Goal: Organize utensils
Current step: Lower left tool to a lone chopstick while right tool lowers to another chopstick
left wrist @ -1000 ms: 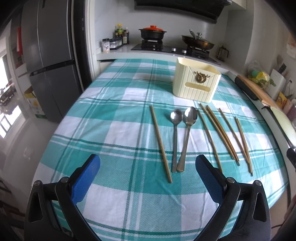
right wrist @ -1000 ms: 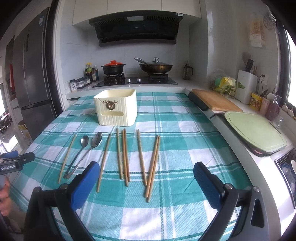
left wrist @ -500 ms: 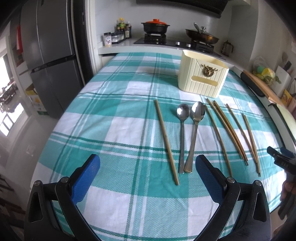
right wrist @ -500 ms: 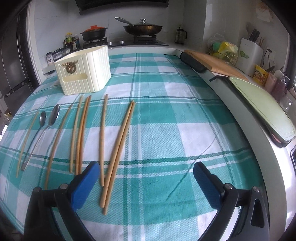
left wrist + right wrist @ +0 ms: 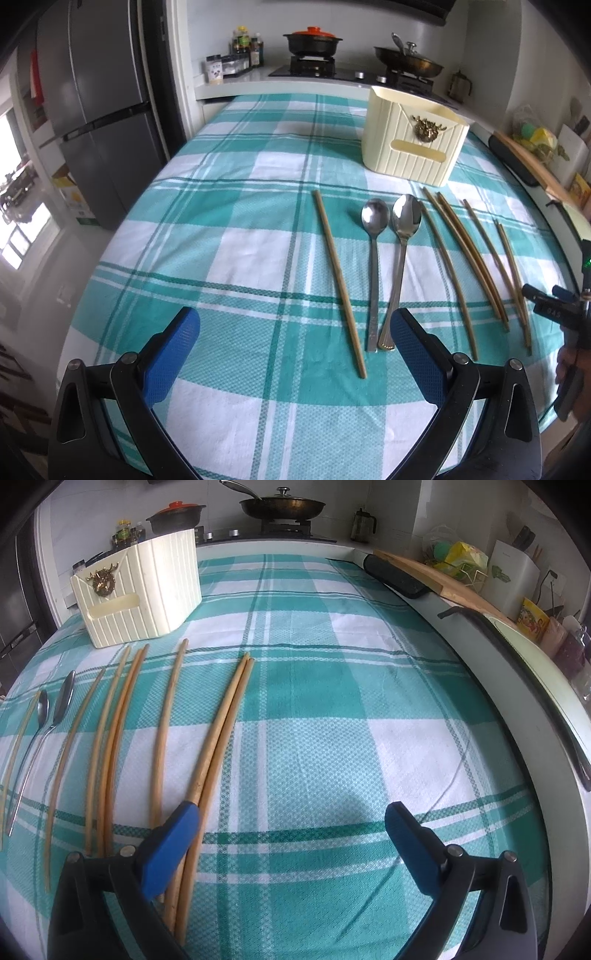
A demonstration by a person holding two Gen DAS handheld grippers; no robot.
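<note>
Right gripper [image 5: 546, 309] marked "SF6".

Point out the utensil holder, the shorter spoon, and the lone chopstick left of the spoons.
utensil holder [image 5: 413, 151]: left wrist view, on its ribbed front wall.
shorter spoon [image 5: 375, 218]: left wrist view, on its bowl.
lone chopstick [image 5: 338, 280]: left wrist view, on the middle of its shaft.

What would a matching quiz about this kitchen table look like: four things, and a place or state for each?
Things:
1. cream ribbed plastic utensil box
2. two steel spoons
3. black pot with orange lid
4. right tongs

Places or states:
A. on the stove
B. open, above the checked cloth
C. upright at the table's far end
D. flat between wooden chopsticks

Pairs: 1-C, 2-D, 3-A, 4-B
</note>
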